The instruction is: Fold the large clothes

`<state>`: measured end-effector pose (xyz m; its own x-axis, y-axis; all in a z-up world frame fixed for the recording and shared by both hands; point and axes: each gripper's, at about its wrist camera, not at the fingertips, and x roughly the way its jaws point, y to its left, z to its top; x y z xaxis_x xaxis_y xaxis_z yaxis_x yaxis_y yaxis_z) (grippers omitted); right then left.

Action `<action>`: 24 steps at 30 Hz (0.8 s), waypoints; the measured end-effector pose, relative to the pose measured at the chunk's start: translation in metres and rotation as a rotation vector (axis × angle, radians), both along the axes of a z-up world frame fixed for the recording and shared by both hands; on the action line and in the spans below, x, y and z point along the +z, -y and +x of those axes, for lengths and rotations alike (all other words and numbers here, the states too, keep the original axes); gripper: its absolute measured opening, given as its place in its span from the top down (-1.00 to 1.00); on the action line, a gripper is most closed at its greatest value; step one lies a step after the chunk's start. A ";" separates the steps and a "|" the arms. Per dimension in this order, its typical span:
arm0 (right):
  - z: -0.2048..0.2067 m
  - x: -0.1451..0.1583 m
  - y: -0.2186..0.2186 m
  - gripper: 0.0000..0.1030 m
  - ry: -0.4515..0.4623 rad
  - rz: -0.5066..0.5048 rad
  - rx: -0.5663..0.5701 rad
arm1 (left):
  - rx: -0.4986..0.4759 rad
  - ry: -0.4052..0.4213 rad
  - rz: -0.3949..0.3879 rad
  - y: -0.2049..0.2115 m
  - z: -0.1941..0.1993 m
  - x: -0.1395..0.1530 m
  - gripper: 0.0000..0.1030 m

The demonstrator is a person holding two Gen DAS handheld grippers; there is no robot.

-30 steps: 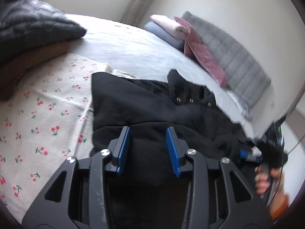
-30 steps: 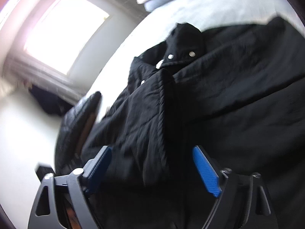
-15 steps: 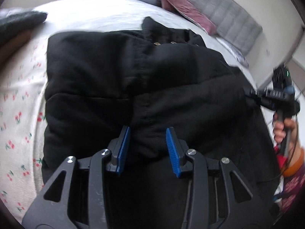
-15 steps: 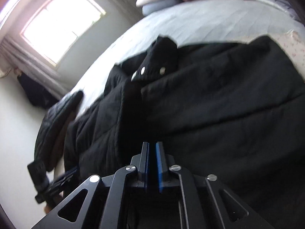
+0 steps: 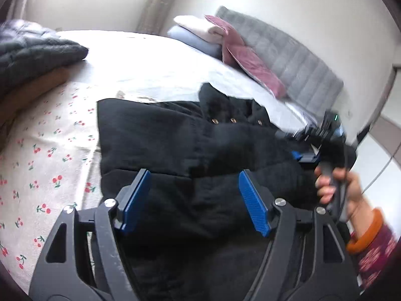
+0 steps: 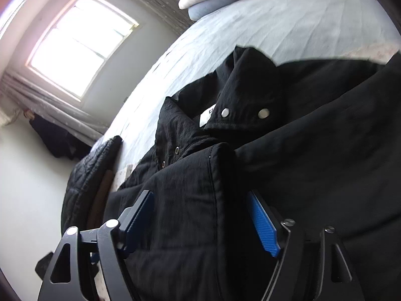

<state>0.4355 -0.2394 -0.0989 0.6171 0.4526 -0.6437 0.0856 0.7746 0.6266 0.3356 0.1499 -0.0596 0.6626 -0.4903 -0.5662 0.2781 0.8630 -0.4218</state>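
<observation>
A black padded jacket (image 5: 175, 138) with snap buttons lies on the bed, its collar pointing towards the pillows. My left gripper (image 5: 194, 173) hovers over its near part. Its jaws are opening and stand wide, the blue pads off the cloth, with fabric lying below the gap. In the right wrist view the jacket (image 6: 313, 150) fills the frame. My right gripper (image 6: 200, 193) has a thick folded edge of it between its opening jaws, the pads not pressing. The right gripper (image 5: 298, 148) also shows at the jacket's right side, held by a hand (image 5: 335, 183).
A cherry-print sheet (image 5: 37, 163) covers the near left of the bed. A dark quilted garment (image 5: 37, 52) lies at the back left. Folded pillows (image 5: 200, 32), a pink cloth (image 5: 250, 60) and a grey headboard (image 5: 288, 57) sit at the far end. A window (image 6: 80, 45) is behind.
The left gripper's jaws spread wider and it drew back from the jacket. The right gripper, shut half a second ago, has opened around a fold of the jacket.
</observation>
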 end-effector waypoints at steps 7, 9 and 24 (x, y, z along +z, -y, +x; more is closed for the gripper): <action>-0.011 0.028 -0.017 0.89 0.219 -0.112 0.100 | -0.032 -0.054 0.014 0.004 0.010 -0.014 -0.42; -0.008 0.027 -0.008 0.89 0.191 -0.196 0.039 | -0.085 -0.100 0.022 0.010 0.011 -0.024 -0.42; -0.061 0.036 -0.062 -0.18 0.192 -0.670 0.107 | -0.006 -0.044 0.235 0.027 0.014 -0.027 -0.43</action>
